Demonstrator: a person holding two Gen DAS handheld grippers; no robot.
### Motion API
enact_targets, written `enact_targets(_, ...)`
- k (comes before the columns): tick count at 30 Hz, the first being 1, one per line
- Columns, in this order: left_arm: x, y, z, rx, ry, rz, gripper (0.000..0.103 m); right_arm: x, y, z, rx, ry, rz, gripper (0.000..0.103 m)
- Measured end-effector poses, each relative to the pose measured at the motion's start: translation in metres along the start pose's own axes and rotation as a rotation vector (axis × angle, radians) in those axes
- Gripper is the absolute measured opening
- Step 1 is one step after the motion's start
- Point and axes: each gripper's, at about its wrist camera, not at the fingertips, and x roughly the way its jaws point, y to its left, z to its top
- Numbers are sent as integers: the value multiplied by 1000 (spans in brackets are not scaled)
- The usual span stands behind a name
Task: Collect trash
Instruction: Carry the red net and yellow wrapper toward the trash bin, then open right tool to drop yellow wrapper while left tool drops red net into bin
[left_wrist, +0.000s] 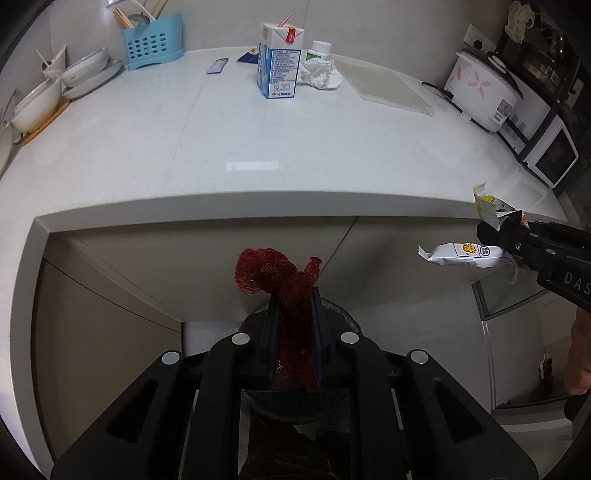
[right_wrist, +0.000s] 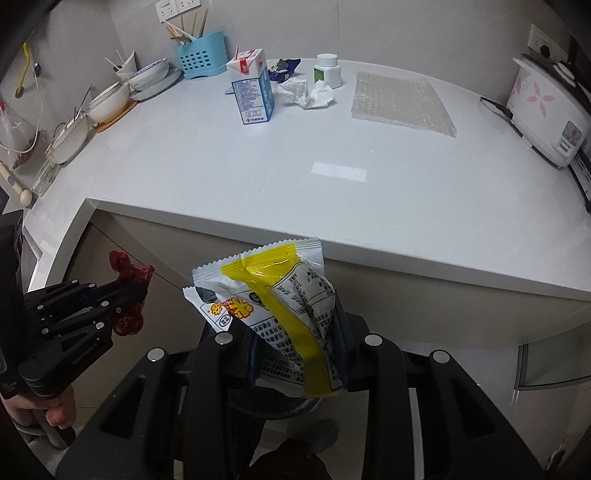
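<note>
My left gripper (left_wrist: 294, 295) is shut on a red mesh net bag (left_wrist: 280, 277), held off the counter's front edge above a dark round bin (left_wrist: 338, 314); it also shows in the right wrist view (right_wrist: 142, 286) with the net bag (right_wrist: 127, 267). My right gripper (right_wrist: 295, 314) is shut on a white and yellow snack wrapper (right_wrist: 273, 295), also off the counter edge; it shows in the left wrist view (left_wrist: 487, 236) with the wrapper (left_wrist: 461, 254). On the counter stand a milk carton (right_wrist: 253, 92), crumpled tissue (right_wrist: 308, 92), a white pill bottle (right_wrist: 327, 70) and a blue wrapper (right_wrist: 282, 68).
The white counter (right_wrist: 258, 177) carries a bubble wrap sheet (right_wrist: 399, 101), a rice cooker (right_wrist: 543, 110) at right, a blue utensil holder (right_wrist: 199, 55) and stacked bowls (right_wrist: 147, 79) at left. A purple flat packet (left_wrist: 217, 66) lies at the back. Cabinet fronts lie below the edge.
</note>
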Motion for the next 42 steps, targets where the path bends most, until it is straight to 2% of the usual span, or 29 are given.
enact_targets(9,13,6,-29,-24,29,12,14,37,19,-37,-17,76,51,29)
enact_targets(14,28,16,-45,-66,79,23,14,74,19,-51,8,131,88,29)
enact_targets(23,51,32,-64,-92,116,44,14,144,28,-75,8,197,98,30)
enact_targets(32,61,46,-81,-106,165,68,14,193,34,-101,24,262,129,32)
enact_targets(42,71,54,-93,-109,212,69,14,224,35,-113,46,302,136,54)
